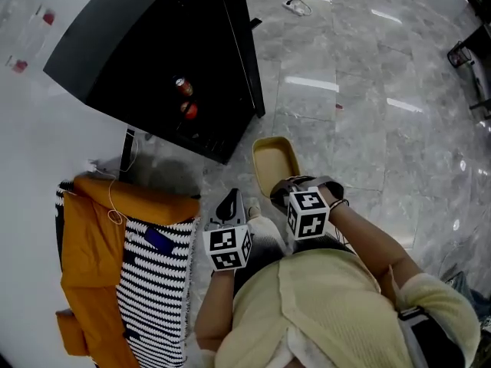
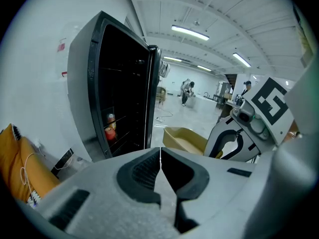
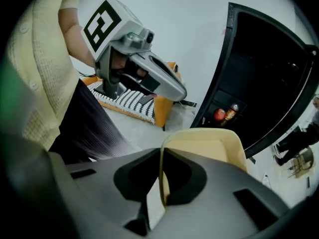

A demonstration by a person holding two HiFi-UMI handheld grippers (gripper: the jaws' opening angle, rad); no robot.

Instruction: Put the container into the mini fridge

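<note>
The floor point(image 1: 360, 90) is glossy grey stone tile, mirroring lights; fridge point(image 1: 146, 44) smooth black, slight sheen; container point(image 1: 275, 162) matt tan plastic; near left, orange cloth point(image 1: 92, 236) and coarse black-and-white knit point(image 1: 157, 282); left gripper point(image 2: 160, 153) matt grey plastic, pads point(image 2: 142, 176) ribbed black.

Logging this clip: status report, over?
Right claw shut on container rim. Left claw shut, empty. Fridge open; can, red item inside.
</note>
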